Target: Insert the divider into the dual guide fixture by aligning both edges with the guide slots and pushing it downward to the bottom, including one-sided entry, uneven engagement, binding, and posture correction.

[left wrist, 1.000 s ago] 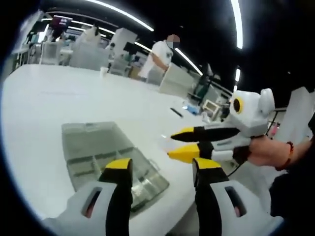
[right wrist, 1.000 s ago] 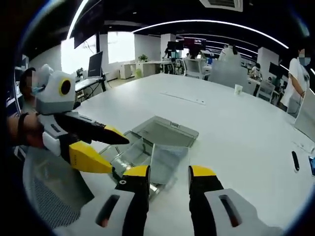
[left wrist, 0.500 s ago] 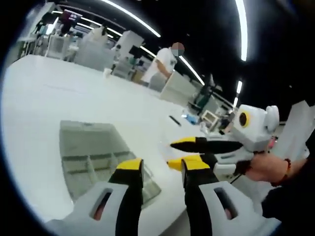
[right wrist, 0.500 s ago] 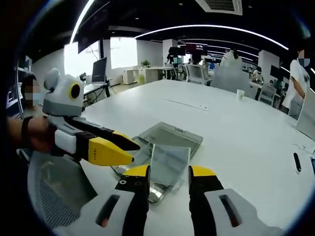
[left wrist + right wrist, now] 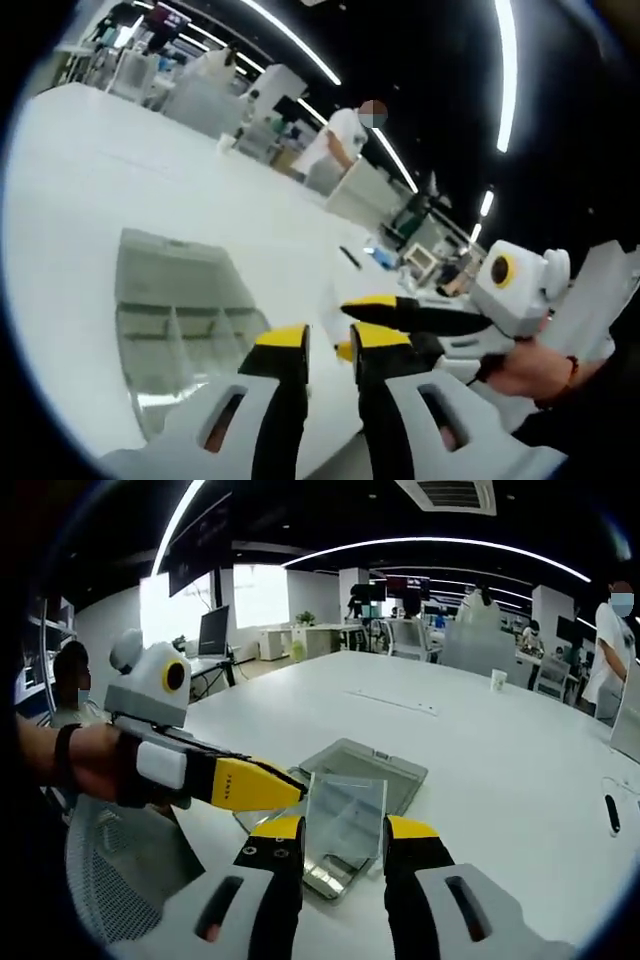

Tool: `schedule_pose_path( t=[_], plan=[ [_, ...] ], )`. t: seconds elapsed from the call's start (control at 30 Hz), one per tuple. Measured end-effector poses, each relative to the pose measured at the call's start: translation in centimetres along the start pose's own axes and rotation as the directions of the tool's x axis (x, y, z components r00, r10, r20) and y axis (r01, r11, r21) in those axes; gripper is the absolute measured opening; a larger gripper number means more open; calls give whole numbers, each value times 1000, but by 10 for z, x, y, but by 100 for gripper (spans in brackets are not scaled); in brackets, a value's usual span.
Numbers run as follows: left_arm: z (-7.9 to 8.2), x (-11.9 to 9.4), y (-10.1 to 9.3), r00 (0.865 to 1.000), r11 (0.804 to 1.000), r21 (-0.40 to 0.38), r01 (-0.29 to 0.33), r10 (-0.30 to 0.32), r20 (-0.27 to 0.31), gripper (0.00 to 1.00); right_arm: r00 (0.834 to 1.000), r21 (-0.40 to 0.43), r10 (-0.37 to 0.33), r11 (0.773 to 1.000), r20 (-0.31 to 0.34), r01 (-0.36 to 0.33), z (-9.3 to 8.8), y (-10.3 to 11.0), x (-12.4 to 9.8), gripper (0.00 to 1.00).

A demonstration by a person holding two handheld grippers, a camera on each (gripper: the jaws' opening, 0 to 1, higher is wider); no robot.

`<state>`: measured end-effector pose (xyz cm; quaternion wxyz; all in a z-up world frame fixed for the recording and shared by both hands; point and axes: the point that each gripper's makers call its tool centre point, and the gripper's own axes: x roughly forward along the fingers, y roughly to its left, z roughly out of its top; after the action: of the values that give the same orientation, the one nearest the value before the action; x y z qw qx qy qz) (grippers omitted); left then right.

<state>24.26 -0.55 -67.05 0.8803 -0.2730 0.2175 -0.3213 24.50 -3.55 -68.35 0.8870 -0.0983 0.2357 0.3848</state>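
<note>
in the right gripper view, the right tongs [image 5: 342,830], grey-bodied with black jaws tipped in yellow, rise from the bottom with a thin clear plastic divider sheet [image 5: 345,815] standing upright between the jaws. the jaws are closed in on the sheet's lower edge and grip it. just beyond and below the sheet lies the clear plastic compartment box [image 5: 352,780], open, its lid laid flat on the large white counter [image 5: 480,740]; the divider hangs over the box's near end, and whether it already touches the guide slots cannot be told. the left tongs [image 5: 285,783] reach in from the left side, held by a hand wearing a dark wristband [image 5: 65,757], their yellow tips close to the box's edge beside the divider.

in the left gripper view, the left tongs [image 5: 325,338] have their jaws drawn near to each other with a narrow gap and nothing held between them. the box [image 5: 175,320] lies to the left of them on the counter [image 5: 120,170], its inner partitions visible. the right tongs [image 5: 375,312] come in from the right, with a hand behind them. a person in a white shirt [image 5: 335,140] stands far back by other desks.
</note>
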Motion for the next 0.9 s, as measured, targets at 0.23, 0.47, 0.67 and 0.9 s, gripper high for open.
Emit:
schedule_pose_path(
  t=[0.23,0.47,0.67,0.9],
  plan=[
    [1,2,-2,1000,1000,-13,9,-9,14,9,1000,7,7,1000,22,-8,6,2,-5,26],
    [2,2,-10,999,999,-16,45,-44,12,1,1000,17,17,1000,25,-17,7,7,-5,26],
    [1,-2,-13,998,998,16,57,-57,-2,0,999,7,44,999,25,-45,8,9,-6,27],
    [3,-9,-12,1000,993,115,8,-8,-2,0,996,-81,86,993,-6,-86,13,13,-8,22]
  ],
)
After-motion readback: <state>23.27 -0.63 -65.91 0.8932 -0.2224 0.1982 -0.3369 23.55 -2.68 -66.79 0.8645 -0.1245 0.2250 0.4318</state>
